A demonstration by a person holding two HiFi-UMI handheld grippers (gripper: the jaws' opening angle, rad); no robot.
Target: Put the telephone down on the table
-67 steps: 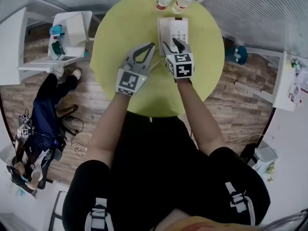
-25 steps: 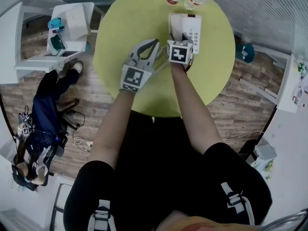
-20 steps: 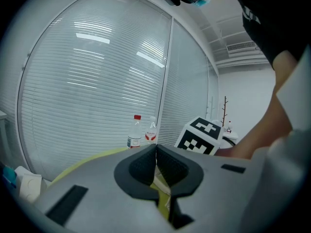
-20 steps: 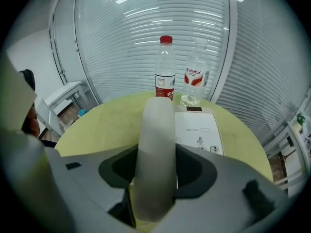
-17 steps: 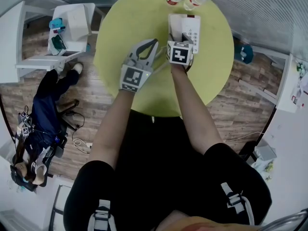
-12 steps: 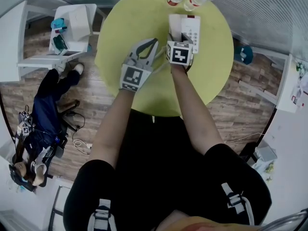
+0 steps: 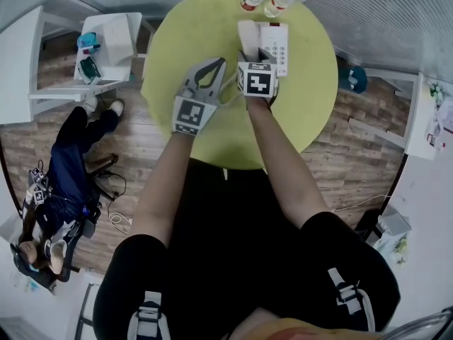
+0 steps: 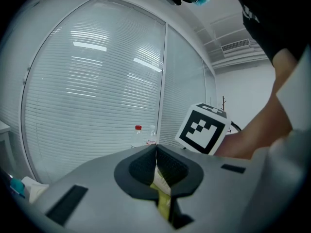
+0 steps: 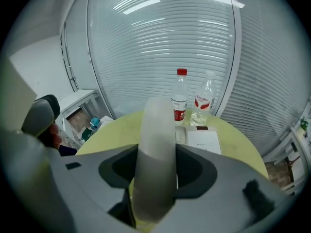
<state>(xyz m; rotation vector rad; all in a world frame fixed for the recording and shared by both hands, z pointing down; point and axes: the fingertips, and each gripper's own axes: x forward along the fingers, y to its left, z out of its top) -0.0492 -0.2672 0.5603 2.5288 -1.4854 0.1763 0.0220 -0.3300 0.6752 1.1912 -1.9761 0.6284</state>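
Right tongs (image 9: 157, 153) tight around handset (image 9: 156, 118)

The person is wearing black, seemingly short-sleeved clothes; the grey left gripper (image 7: 219, 64) and right gripper (image 7: 251, 61) are bearing black-and-white markers.

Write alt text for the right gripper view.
The right gripper clamps a white plastic telephone handset, held above the round yellow-green table. Behind it are the white telephone base and two clear plastic bottles, one red-capped.

No readable text; the bottle label (image 9: 202, 102) bears red print (too small to read).
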